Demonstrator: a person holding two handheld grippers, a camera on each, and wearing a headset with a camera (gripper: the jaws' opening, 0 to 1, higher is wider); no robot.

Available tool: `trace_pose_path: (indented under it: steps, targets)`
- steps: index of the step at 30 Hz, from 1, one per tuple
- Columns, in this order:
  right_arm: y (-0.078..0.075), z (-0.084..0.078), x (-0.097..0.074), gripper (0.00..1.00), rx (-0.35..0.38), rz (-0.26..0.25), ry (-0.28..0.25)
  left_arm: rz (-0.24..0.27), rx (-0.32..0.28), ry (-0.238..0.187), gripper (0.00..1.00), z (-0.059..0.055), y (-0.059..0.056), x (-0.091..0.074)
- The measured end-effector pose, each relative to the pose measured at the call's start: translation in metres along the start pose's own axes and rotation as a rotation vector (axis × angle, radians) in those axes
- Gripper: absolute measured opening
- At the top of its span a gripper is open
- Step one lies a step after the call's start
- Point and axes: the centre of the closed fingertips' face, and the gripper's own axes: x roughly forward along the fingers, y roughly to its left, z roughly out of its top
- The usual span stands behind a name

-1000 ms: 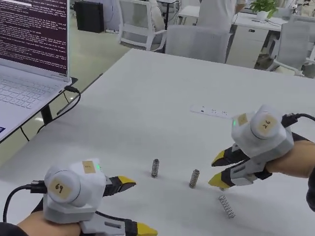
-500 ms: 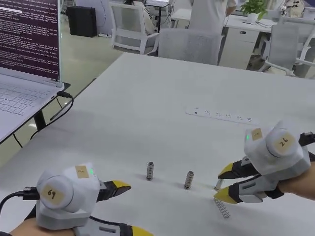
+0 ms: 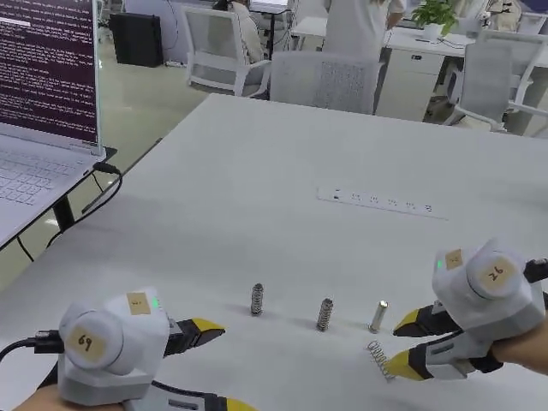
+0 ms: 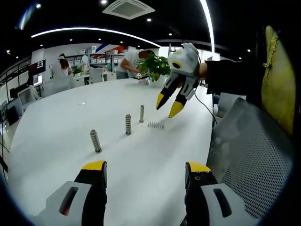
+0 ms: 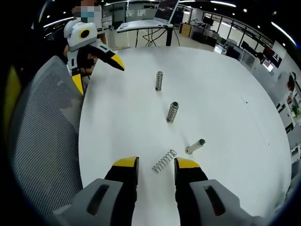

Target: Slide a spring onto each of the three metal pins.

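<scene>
The left gripper (image 4: 146, 167) (image 3: 218, 364), marked "69", held its jaws wide apart, empty. The right gripper (image 5: 156, 163) (image 3: 399, 347), marked "26", held its jaws narrowly apart, empty; the loose spring (image 5: 163, 161) (image 3: 377, 355) lay at its 12 o'clock, the bare pin (image 5: 194, 146) (image 3: 378, 316) at 1 o'clock.

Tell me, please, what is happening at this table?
A person holds a gripper in each hand over a white table. Two of the three pins carry springs; the third pin stands bare. The last spring lies loose on the table, right in front of the right gripper, whose jaws are open and empty. The left gripper is open too, off to the side.
</scene>
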Motion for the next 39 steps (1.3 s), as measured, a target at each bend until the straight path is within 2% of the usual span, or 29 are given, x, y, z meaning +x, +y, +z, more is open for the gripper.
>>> trace_pose_path:
  steps: [9,17,30,39]
  targets:
    - [-0.003,-0.019,0.015,0.28,0.035,-0.005,0.075,0.000,-0.004,-0.003,0.63,0.000,0.001,0.000]
    - [-0.004,-0.028,0.023,0.26,0.051,-0.010,0.122,0.000,-0.005,-0.005,0.62,0.001,0.001,0.001]
    - [-0.005,-0.032,0.035,0.23,0.096,-0.022,0.139,-0.003,-0.010,-0.006,0.61,-0.001,0.001,0.002]
    - [-0.006,-0.035,0.038,0.20,0.098,-0.026,0.148,-0.005,-0.010,-0.006,0.61,-0.001,0.000,0.002]
